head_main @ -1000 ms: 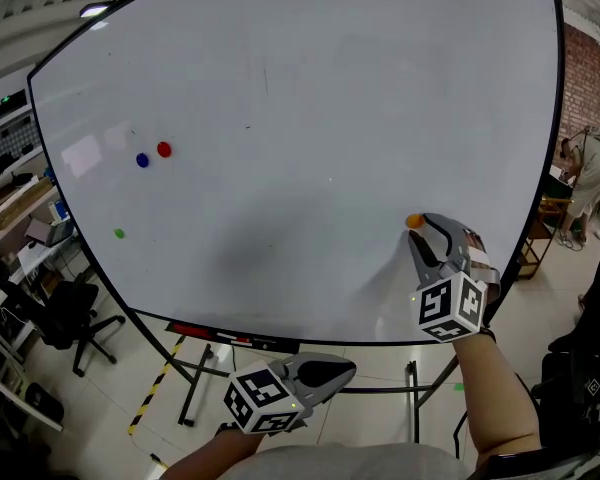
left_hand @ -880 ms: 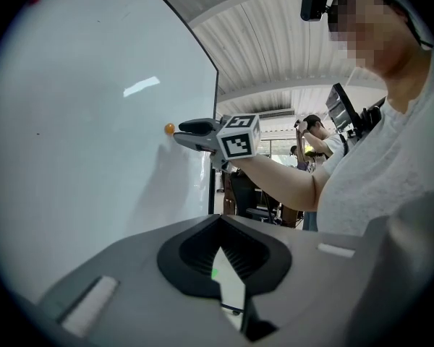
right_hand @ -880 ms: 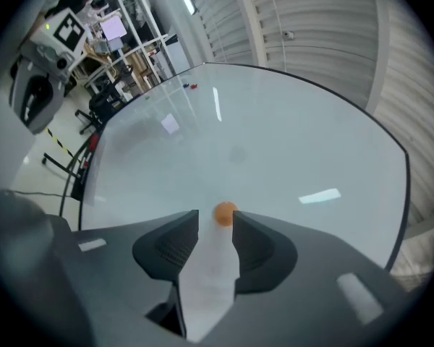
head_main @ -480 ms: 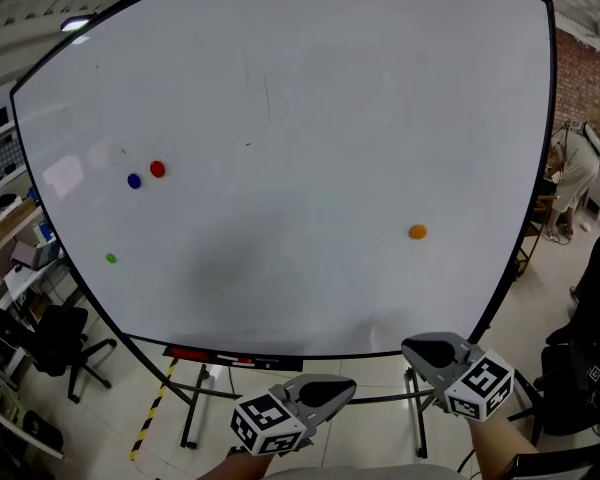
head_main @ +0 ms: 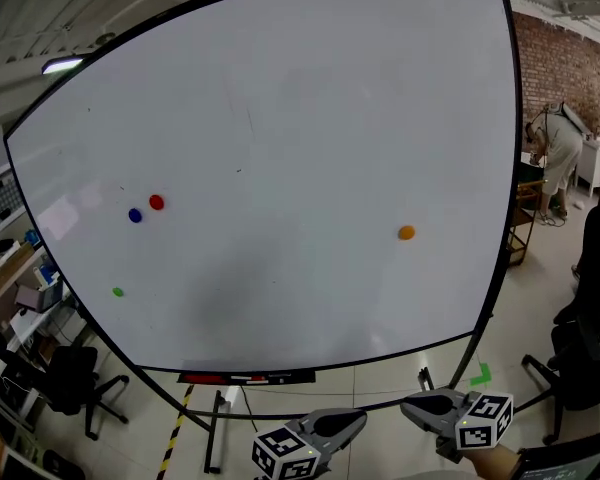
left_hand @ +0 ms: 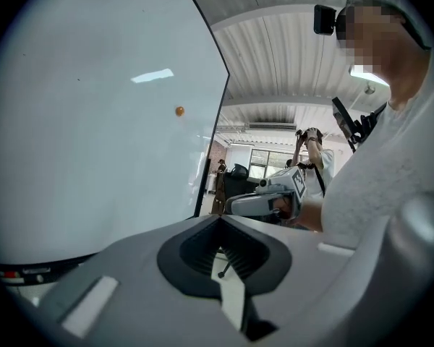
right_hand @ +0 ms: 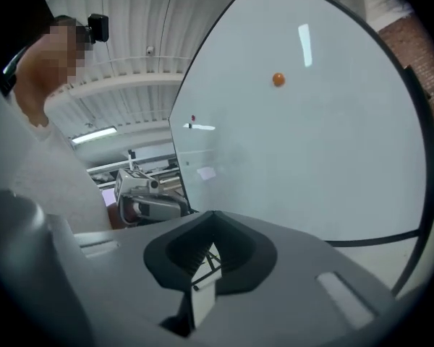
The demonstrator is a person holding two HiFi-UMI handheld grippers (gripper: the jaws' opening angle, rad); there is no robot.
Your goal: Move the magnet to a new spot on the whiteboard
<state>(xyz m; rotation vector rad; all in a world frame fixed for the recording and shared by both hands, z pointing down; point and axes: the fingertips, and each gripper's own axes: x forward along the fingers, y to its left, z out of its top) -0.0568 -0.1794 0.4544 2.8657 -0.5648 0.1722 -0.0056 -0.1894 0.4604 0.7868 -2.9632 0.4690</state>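
The orange magnet point(head_main: 406, 232) sticks to the right half of the whiteboard point(head_main: 280, 118), well apart from the red magnet point(head_main: 156, 202), blue magnet point(head_main: 135, 215) and green magnet point(head_main: 117, 291) at the left, so the placing step looks done. Both tools hang below the board's bottom edge: the left gripper point(head_main: 360, 419) is pressed together on nothing, and the right gripper point(head_main: 408, 405) has just been closing and now meets empty. Any further shift would call for raising the right one, spreading its jaws and pinching the magnet off the board
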